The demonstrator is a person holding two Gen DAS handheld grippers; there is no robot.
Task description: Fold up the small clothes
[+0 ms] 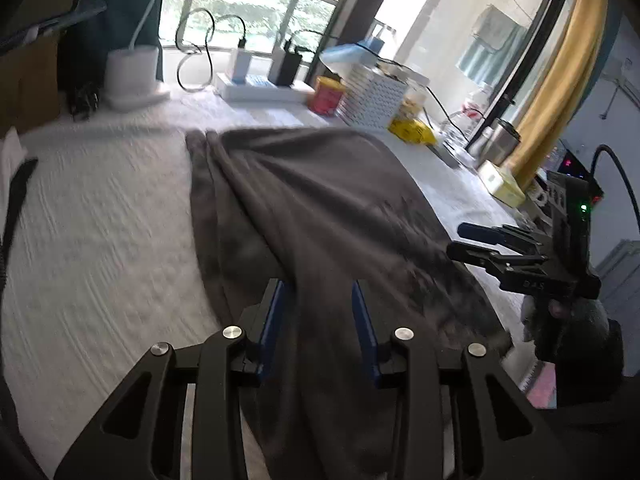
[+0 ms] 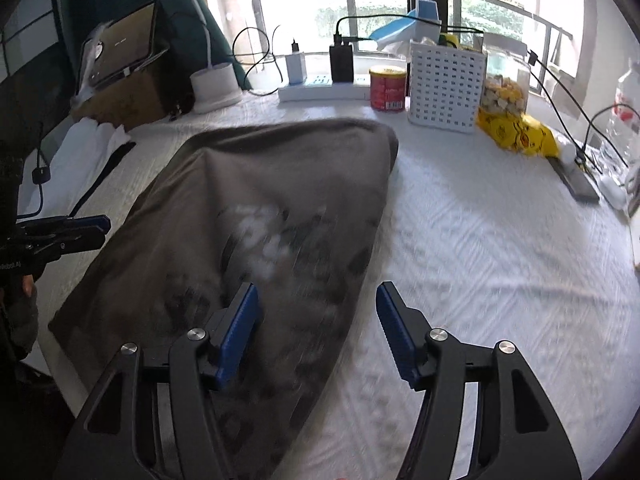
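A grey-brown garment (image 1: 320, 200) lies spread on the white textured tablecloth (image 1: 100, 220), its far end folded over. In the right wrist view the garment (image 2: 280, 168) shows a blurred white and dark print. My left gripper (image 1: 320, 324) sits low at the near end, open, with a ridge of the cloth running loosely between its blue pads (image 1: 274, 328). My right gripper (image 2: 320, 328) stands wide open over the garment's right edge, one finger above the cloth and the other above the tablecloth (image 2: 480, 260), nothing pinched. Each gripper shows in the other's view: right gripper (image 1: 456, 240), left gripper (image 2: 105, 230).
Along the back stand a white perforated basket (image 2: 444, 88), a red can (image 2: 387, 88), a power strip (image 2: 320, 90) with chargers and cables, a lamp base (image 2: 214, 88), a snack jar (image 2: 506, 92) and a yellow bag (image 2: 516, 136). White folded cloth (image 2: 80, 160) lies at the left.
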